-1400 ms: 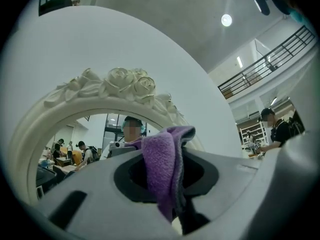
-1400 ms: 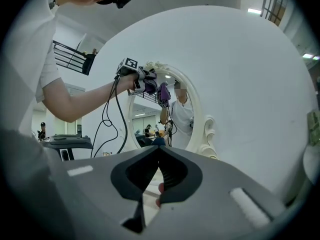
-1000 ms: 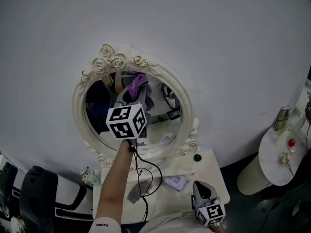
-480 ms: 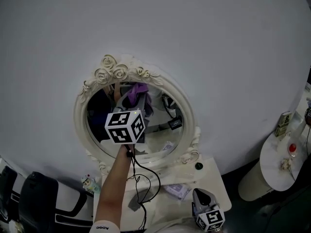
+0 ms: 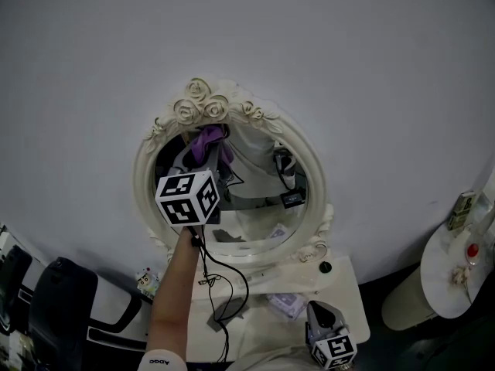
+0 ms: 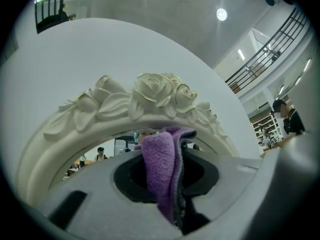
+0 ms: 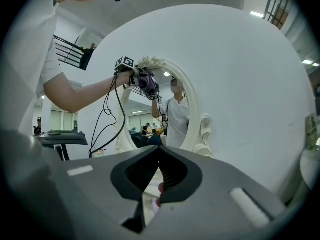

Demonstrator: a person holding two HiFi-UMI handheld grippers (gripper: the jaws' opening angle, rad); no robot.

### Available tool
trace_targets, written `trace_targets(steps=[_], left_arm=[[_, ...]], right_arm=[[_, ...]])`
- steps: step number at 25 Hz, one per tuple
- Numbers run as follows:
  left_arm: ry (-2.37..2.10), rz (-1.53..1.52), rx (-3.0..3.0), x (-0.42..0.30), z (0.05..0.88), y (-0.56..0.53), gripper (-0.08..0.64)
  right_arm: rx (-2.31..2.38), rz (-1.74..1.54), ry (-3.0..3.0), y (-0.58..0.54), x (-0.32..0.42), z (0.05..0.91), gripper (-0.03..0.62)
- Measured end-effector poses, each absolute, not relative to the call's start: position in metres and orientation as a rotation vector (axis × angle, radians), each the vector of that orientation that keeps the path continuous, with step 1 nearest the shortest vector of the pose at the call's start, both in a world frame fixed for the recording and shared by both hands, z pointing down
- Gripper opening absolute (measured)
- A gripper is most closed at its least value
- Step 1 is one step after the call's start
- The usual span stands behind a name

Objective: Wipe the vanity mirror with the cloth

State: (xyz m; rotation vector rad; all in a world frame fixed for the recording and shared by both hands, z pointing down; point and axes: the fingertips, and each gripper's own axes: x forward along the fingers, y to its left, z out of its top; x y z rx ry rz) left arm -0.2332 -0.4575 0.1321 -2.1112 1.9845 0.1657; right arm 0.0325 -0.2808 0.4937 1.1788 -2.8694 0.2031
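The oval vanity mirror (image 5: 255,207) has a cream frame with carved roses (image 5: 203,103) on top. My left gripper (image 5: 203,154) is raised to the top of the glass, shut on the purple cloth (image 5: 207,141). In the left gripper view the cloth (image 6: 160,174) sticks up between the jaws just under the roses (image 6: 155,91). My right gripper (image 5: 323,312) hangs low over the vanity top, shut and empty. Its own view shows the mirror (image 7: 167,114), the left gripper (image 7: 142,81) and the cloth (image 7: 149,83) against the glass.
The white vanity top (image 5: 344,288) holds a pale purple packet (image 5: 285,305) and a black cable (image 5: 228,284) that hangs from my left gripper. A black chair (image 5: 58,308) stands at lower left. A round white side table (image 5: 448,273) with small items is at right.
The left gripper and cloth have slid left along the top of the glass, now right under the roses. The head view has shifted, so the mirror sits further right. The right gripper stays low.
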Motion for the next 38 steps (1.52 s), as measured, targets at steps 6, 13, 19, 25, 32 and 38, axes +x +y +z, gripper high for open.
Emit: trace_targets(steps=[6,13,19,25,32,38], left_arm=[[2.070,0.146,-2.014,-0.269,0.130,-0.443,0.095],[2.145,0.125,-1.930,-0.298,0.135,-0.430,0.094],[2.209,0.078,-1.850,-0.317,0.143,-0.424,0.094],[2.273,0.051,-1.777,-0.332,0.152,-0.416,0.095],[2.216,0.095,-1.823,-0.297,0.161,-0.406,0.095],[2.064,0.086,-1.965,-0.220,0.177,-0.431,0.095]], right_arm=[[1.117,0.194,-2.880,-0.281,0.025,0.496,0.008],[1.070,0.198,-2.896,-0.280,0.020,0.501,0.008],[1.053,0.205,-2.900,-0.280,0.019,0.500,0.008],[1.057,0.220,-2.904,-0.280,0.023,0.498,0.008],[1.053,0.225,-2.903,-0.280,0.026,0.499,0.008],[1.086,0.203,-2.881,-0.278,0.034,0.499,0.008]])
